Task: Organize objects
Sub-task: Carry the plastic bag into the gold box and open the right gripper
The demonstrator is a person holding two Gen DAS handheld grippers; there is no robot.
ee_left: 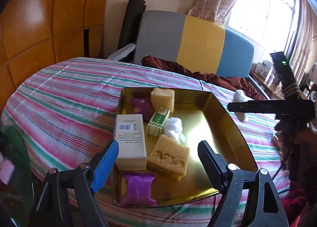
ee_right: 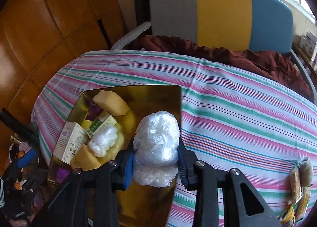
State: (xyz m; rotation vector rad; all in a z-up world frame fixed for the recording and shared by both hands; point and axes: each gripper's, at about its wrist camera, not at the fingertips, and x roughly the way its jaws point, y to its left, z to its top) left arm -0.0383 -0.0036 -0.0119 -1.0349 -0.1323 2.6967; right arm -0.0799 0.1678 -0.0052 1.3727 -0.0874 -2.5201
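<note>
A gold tray [ee_left: 221,112] lies on the striped bedspread. It holds a white barcode box [ee_left: 129,139], a green box [ee_left: 158,121], two yellow sponges [ee_left: 168,157], purple packets [ee_left: 138,191] and a white plastic wad [ee_left: 174,127]. My left gripper [ee_left: 158,165] hangs open above the tray's near end with nothing between its fingers. My right gripper [ee_right: 154,159] is shut on a crumpled clear plastic bundle [ee_right: 156,143], held over the tray's [ee_right: 138,91] right part. In the left wrist view the right gripper [ee_left: 237,106] shows beyond the tray's right rim, with the bundle [ee_left: 240,96].
The striped bedspread [ee_right: 247,112] stretches right of the tray, with snack packets [ee_right: 299,185] near its right edge. A dark red blanket [ee_right: 247,56] lies before the grey, yellow and blue headboard [ee_right: 221,12]. A wooden wardrobe [ee_left: 39,28] stands at the left.
</note>
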